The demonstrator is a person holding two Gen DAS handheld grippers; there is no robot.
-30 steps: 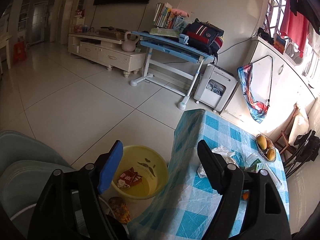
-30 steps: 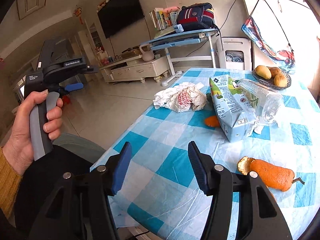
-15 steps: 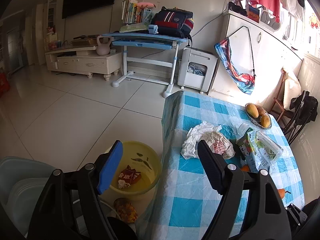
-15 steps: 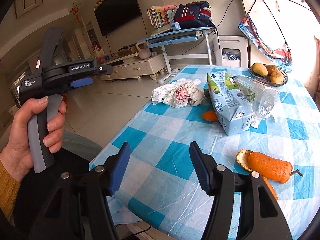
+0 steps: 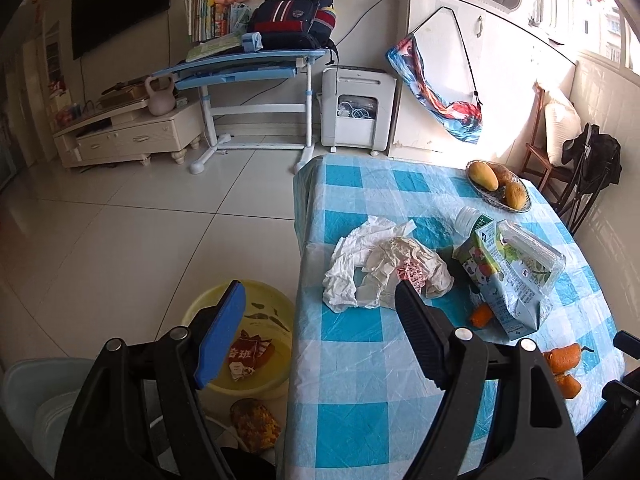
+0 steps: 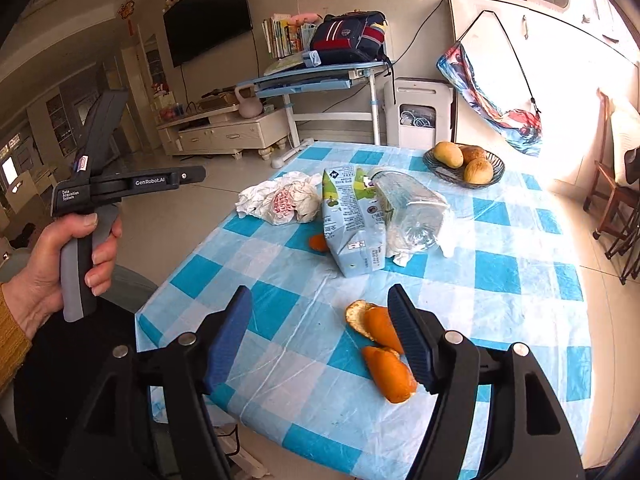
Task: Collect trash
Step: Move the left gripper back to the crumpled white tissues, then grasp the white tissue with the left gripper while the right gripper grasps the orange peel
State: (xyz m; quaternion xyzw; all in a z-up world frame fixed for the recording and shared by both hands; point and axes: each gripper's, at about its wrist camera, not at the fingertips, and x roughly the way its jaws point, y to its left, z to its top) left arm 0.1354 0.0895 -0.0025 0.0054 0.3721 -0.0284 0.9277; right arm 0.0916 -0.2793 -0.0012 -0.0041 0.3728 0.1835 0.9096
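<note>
Trash lies on the blue checked table [image 5: 360, 360]: crumpled white paper and wrapper [image 5: 384, 268], a green-blue juice carton [image 5: 500, 284], a clear plastic bottle [image 6: 412, 212] and orange peels [image 6: 384, 344]. A yellow basin [image 5: 208, 304] on the floor left of the table holds a red wrapper [image 5: 248, 354]. My left gripper [image 5: 320, 332] is open and empty, held above the table's left edge. My right gripper [image 6: 320, 332] is open and empty, low over the near table; the peels lie just inside its right finger. The carton [image 6: 352, 224] and paper [image 6: 280, 200] lie beyond.
A wire bowl of fruit [image 6: 464, 164] sits at the table's far right. A brown scrap [image 5: 254, 424] lies on the floor by the basin. A grey-blue chair [image 5: 36, 400] is at lower left. A blue desk [image 5: 248, 68] and white cabinet [image 5: 360, 108] stand beyond.
My left gripper swung right from the floor and basin toward the table, so the trash is now in view. My right gripper moved right and forward to the orange peels.
</note>
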